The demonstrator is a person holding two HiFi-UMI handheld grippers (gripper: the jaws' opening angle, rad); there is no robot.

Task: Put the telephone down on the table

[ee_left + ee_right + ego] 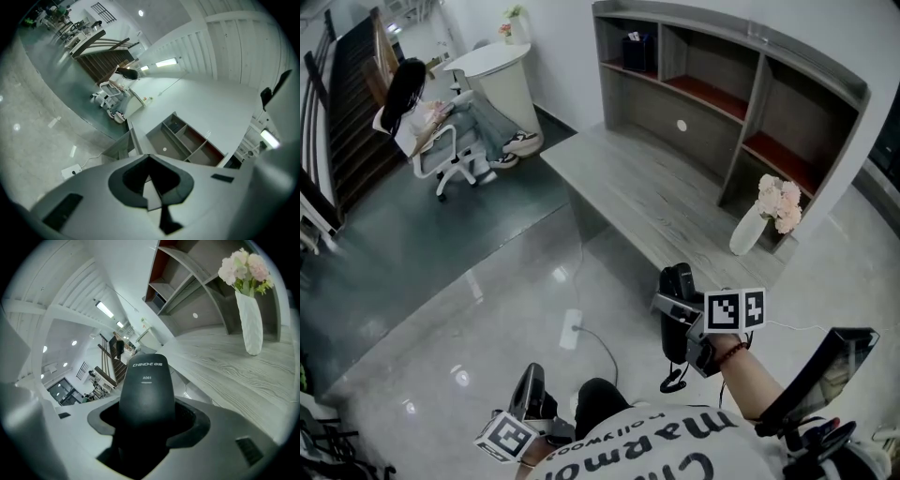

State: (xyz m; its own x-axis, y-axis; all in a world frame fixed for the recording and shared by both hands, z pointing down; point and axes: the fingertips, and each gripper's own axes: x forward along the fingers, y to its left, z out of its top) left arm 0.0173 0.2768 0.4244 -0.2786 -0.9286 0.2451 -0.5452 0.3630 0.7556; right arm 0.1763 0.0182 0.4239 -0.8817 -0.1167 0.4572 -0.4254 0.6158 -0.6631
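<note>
telephone [678,302] near grey wood-grain table [619,183]; glossy floor [487,319], shelves [712,94] behind

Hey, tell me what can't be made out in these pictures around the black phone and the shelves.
- Black telephone handset, right gripper view: its lower end is hidden inside the right gripper clamped on it.
- Black handset cord, head view: too small to trace where it leads.
- Dark object in the top-left compartment of the grey shelf unit, head view: too small to identify.
</note>
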